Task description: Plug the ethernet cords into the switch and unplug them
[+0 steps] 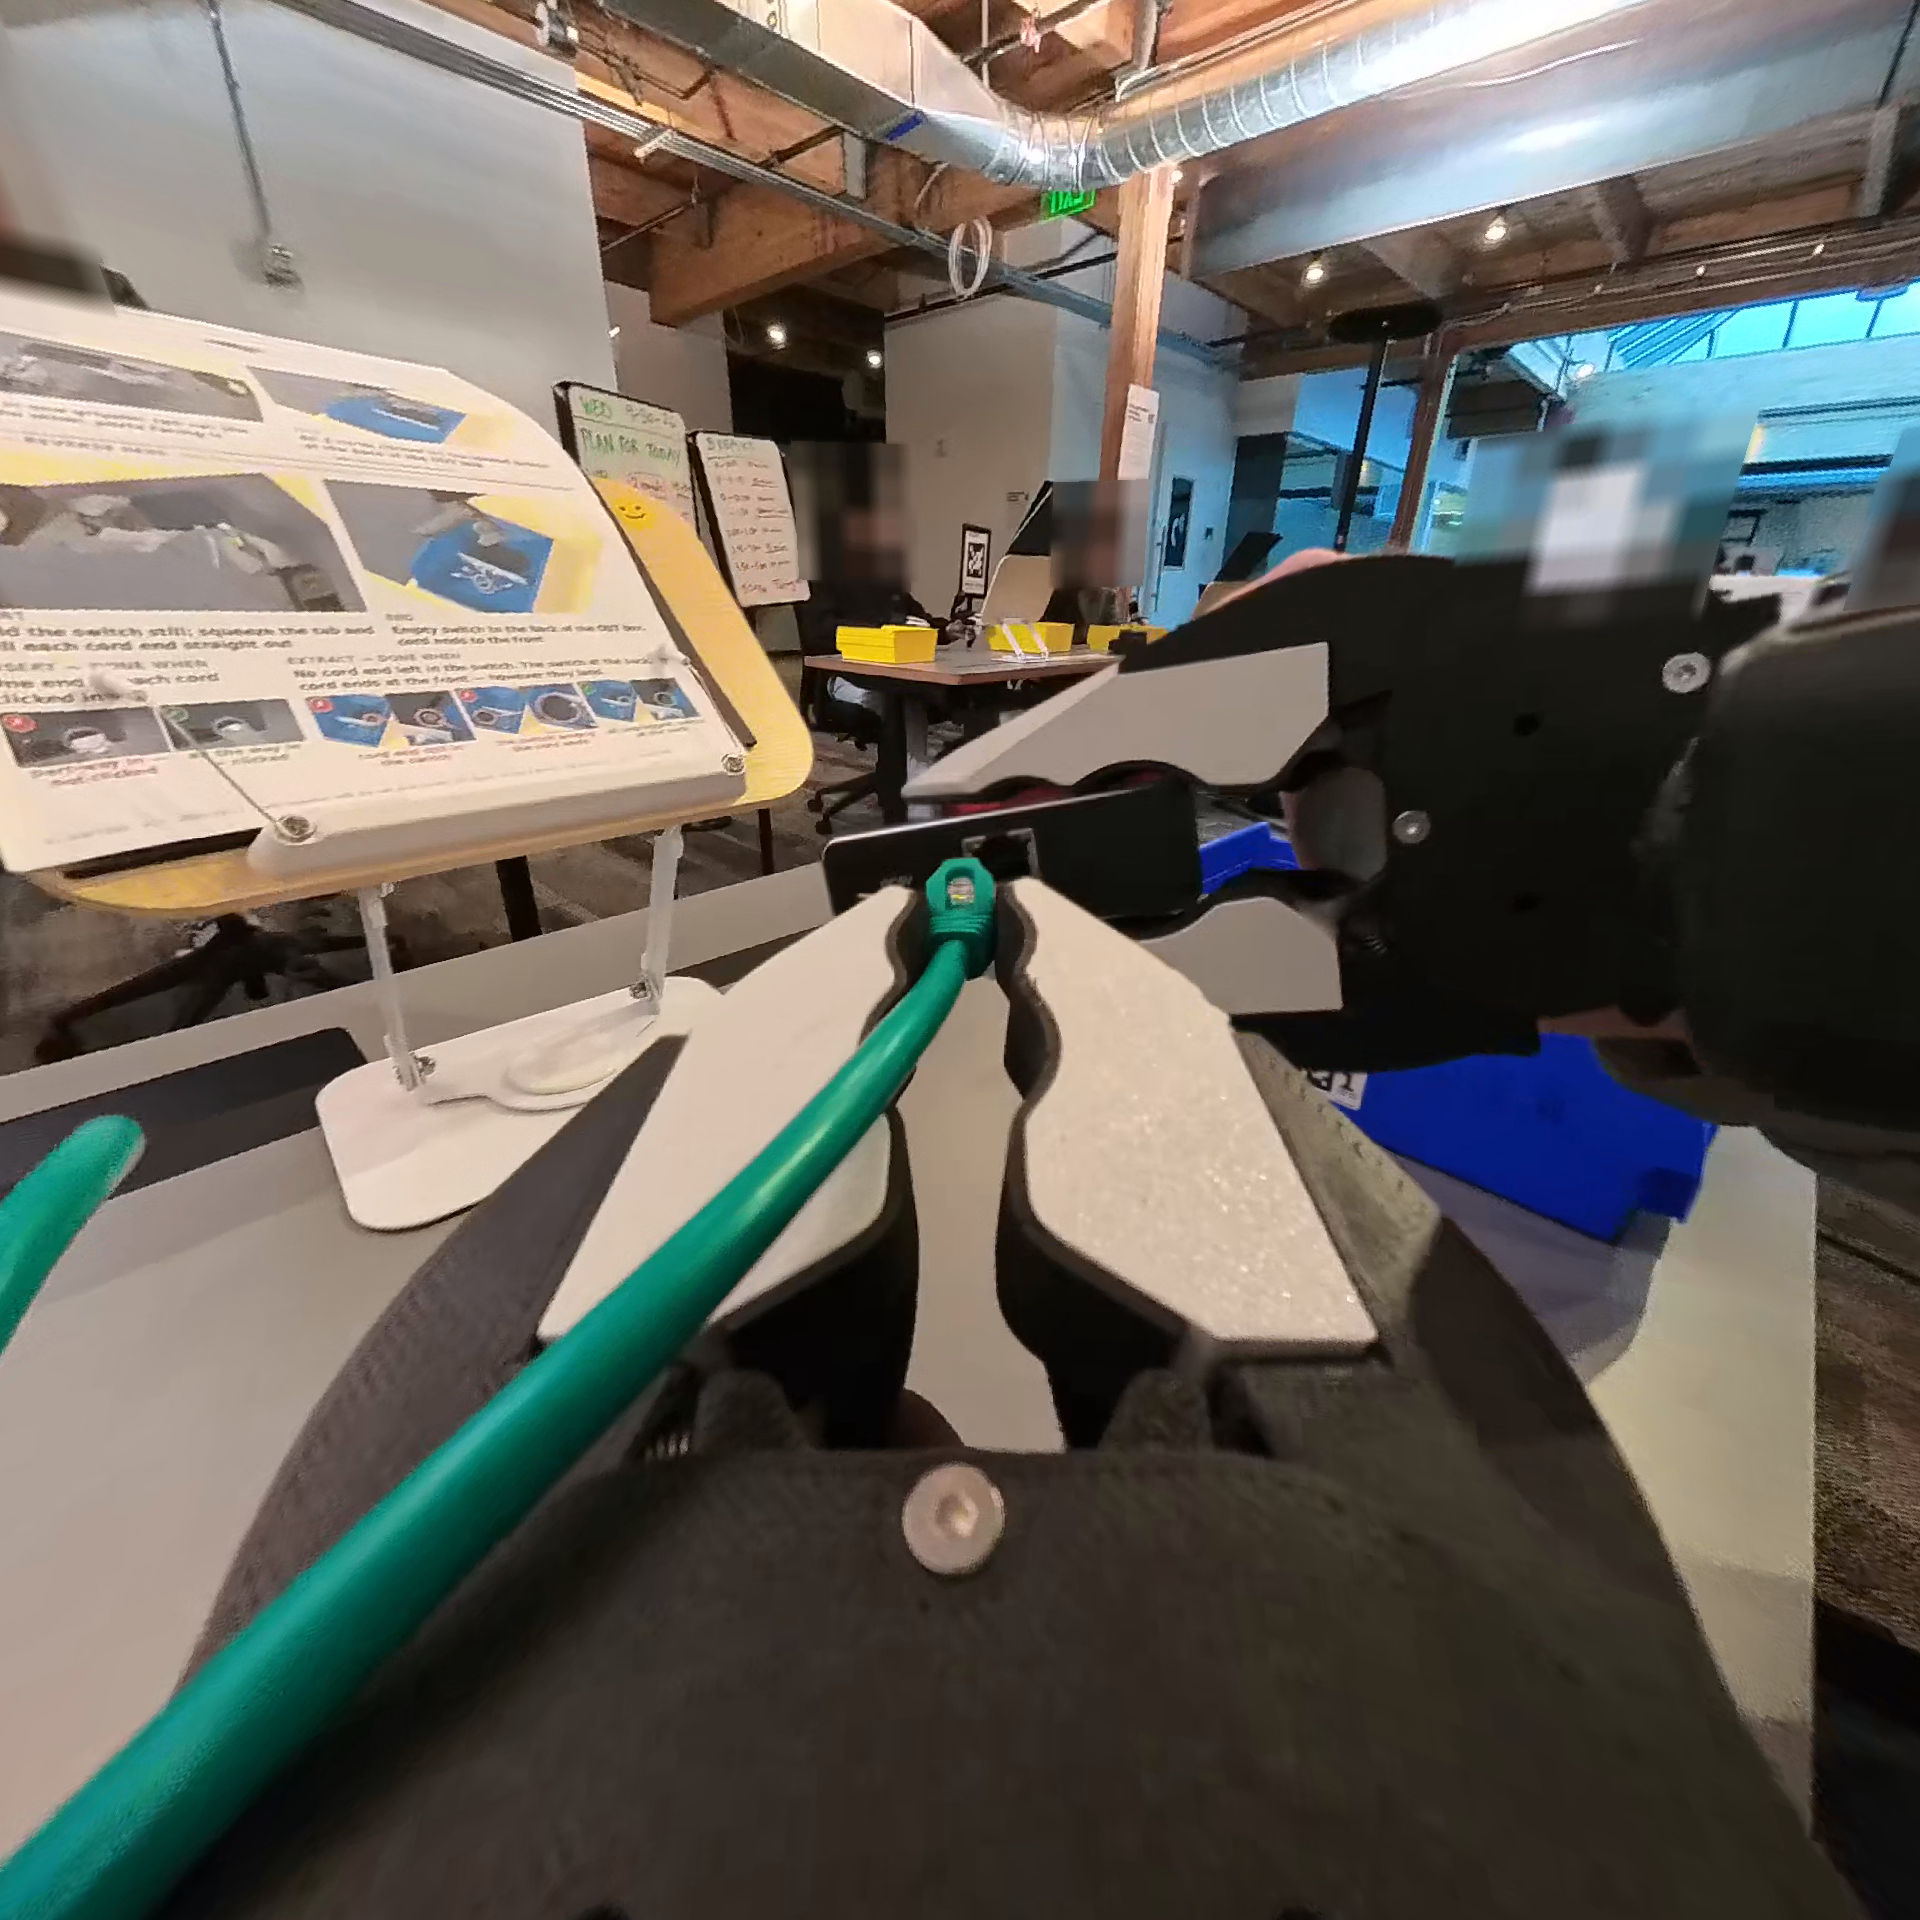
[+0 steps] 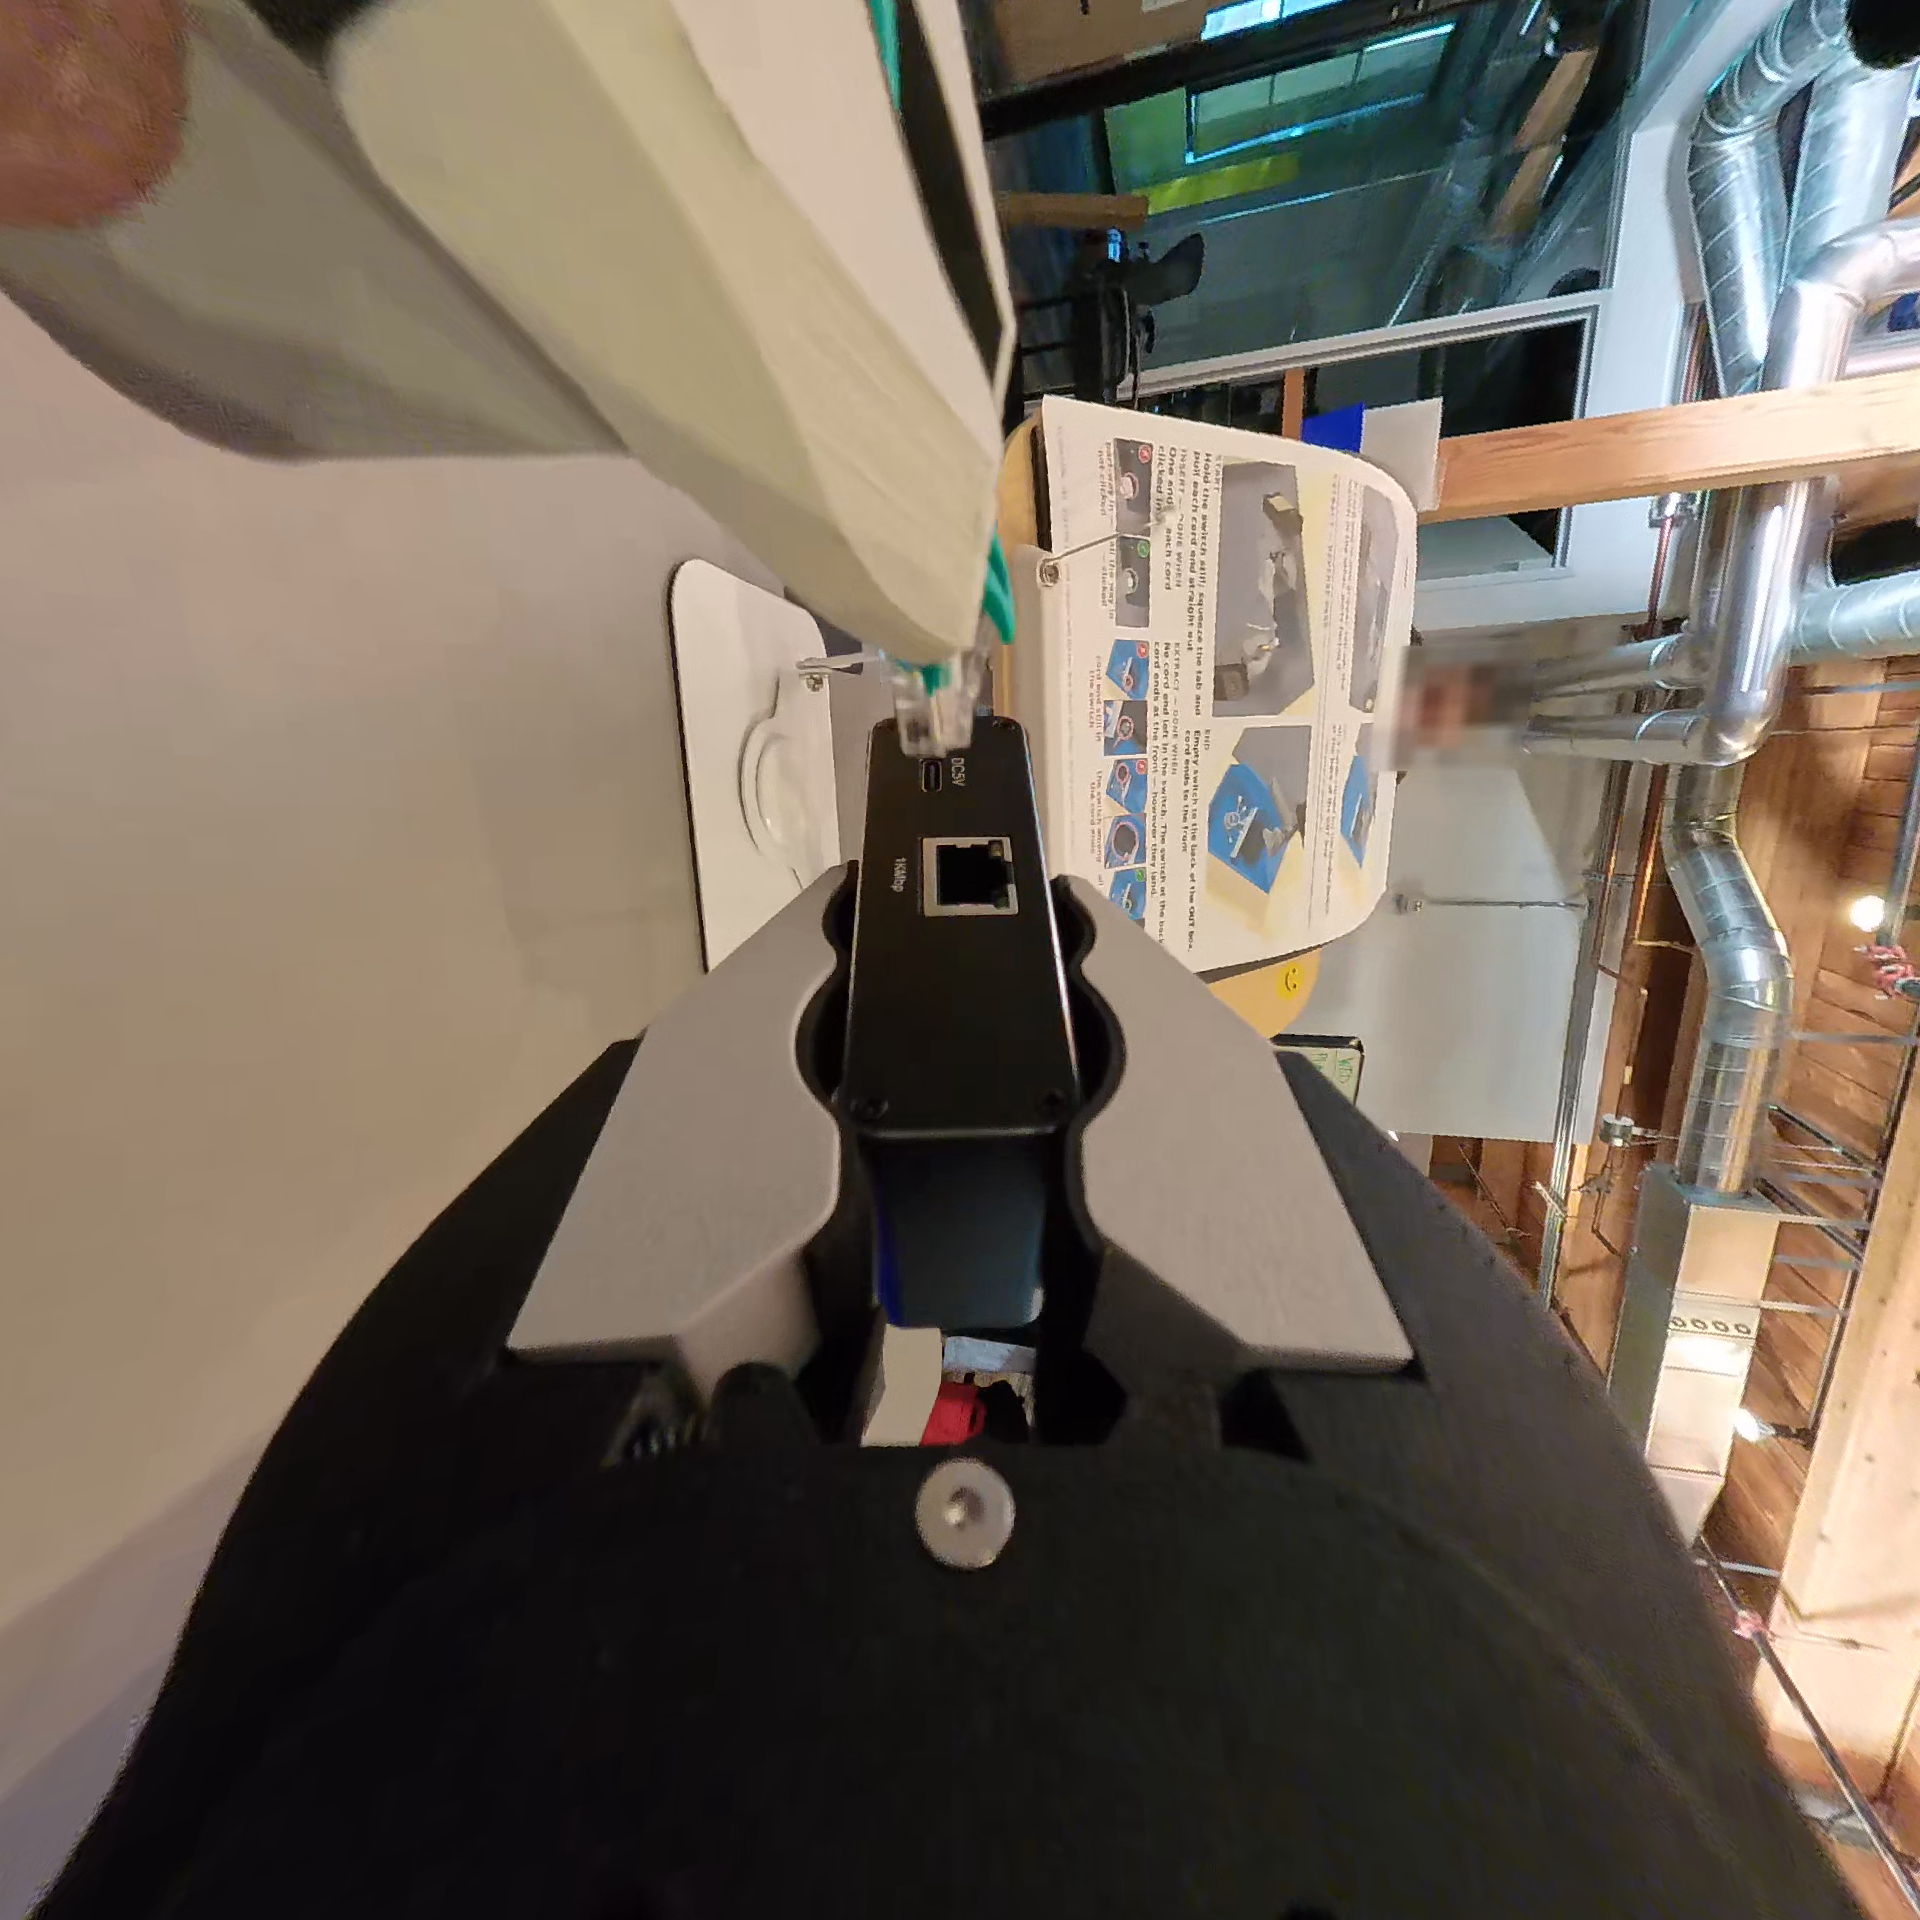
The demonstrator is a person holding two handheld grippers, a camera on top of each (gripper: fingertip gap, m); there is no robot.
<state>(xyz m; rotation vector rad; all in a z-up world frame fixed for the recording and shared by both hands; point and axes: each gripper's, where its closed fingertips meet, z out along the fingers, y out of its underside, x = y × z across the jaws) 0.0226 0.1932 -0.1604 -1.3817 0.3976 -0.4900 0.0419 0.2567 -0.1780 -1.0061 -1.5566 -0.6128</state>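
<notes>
The green cord (image 1: 582, 1382) runs off the bottom left corner of the left wrist view, so its far end cannot be seen. Its plug (image 1: 961, 904) is pinched between grey fingers (image 1: 727, 1122), which hide its sides. The black switch (image 2: 956, 935) goes down between the right gripper's fingers (image 2: 686, 1132), and its back part is hidden there. Something red (image 2: 951, 1418) and white shows deep in that gap, too covered to tell. The plug's clear tip (image 2: 208, 717) is blurry, and I cannot tell if it touches the switch. The people (image 1: 868, 582) far back have blurred patches over them
</notes>
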